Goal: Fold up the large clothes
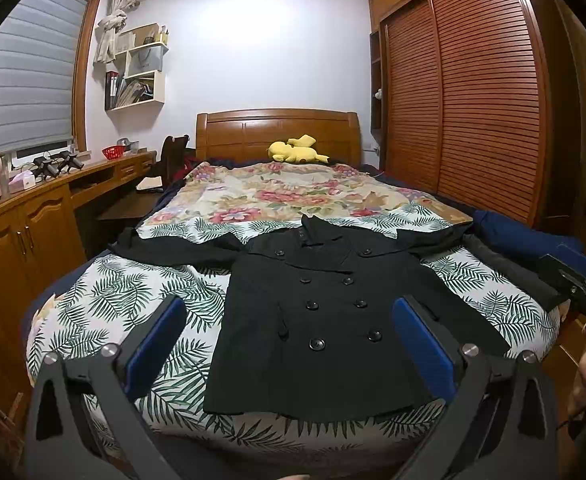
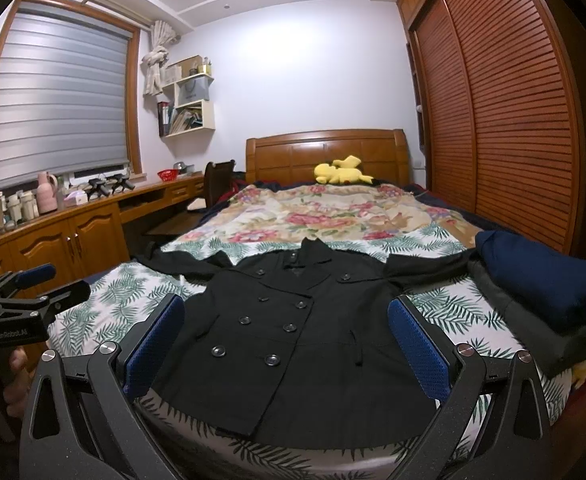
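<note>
Bedroom, white walls, recessed ceiling; louvred reddish-wood sliding wardrobe [image 1: 473, 92] along one side, grey roller blind [image 2: 57, 96] in a wooden frame on the other.

Bed [image 1: 105, 300]: wooden panelled headboard, cover of thin cotton with a green palm-leaf print at the foot end and a floral panel in pink and beige towards the head.

Coat [image 1: 317, 320]: black, matte woven cloth, double-breasted with two columns of round dark buttons, notched collar. Laid flat and face-up on the leaf-print cover at the foot of the bed, both sleeves spread outward, hem nearest the cameras and hanging slightly over the bed edge.

Folded clothes [image 2: 545, 280]: navy item stacked on a dark grey one, soft and bulky, just beside the coat's sleeve at the bed's edge.

Plush toy [image 1: 297, 150]: yellow, lying against the headboard.

Desk [image 1: 21, 208]: long, honey-coloured wood with arched cabinet doors, carrying a pink vase, a red basket and small dark devices.

Wall shelf [image 2: 189, 96]: white boxes holding books and files.

Left hand-held gripper [image 1: 289, 344]: black frame, blue textured pads, jaws spread wide, held above the coat's lower half, gripping nothing.

Right hand-held gripper [image 2: 285, 348]: same build, jaws likewise wide apart, empty, above the hem.
</note>
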A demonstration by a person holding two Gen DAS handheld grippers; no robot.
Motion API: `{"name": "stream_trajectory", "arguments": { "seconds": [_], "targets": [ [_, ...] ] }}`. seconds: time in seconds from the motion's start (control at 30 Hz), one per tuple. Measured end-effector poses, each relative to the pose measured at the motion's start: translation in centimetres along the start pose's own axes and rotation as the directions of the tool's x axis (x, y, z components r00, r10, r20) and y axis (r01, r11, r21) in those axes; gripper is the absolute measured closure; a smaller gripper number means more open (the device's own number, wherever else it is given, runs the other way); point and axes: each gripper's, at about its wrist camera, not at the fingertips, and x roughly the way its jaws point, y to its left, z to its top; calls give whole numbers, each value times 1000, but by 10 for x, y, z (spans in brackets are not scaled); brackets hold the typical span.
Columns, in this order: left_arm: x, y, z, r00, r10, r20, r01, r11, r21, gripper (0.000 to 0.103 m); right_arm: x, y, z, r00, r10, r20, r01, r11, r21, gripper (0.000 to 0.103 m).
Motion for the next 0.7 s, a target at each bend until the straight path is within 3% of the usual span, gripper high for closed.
{"name": "stream_trajectory", "arguments": {
  "seconds": [0.7],
  "targets": [
    [-3,1,3,1000,1,4,-1,1000,-1,0,-1,3,1,1000,-1,1,1,1000,1,0]
  ]
}}
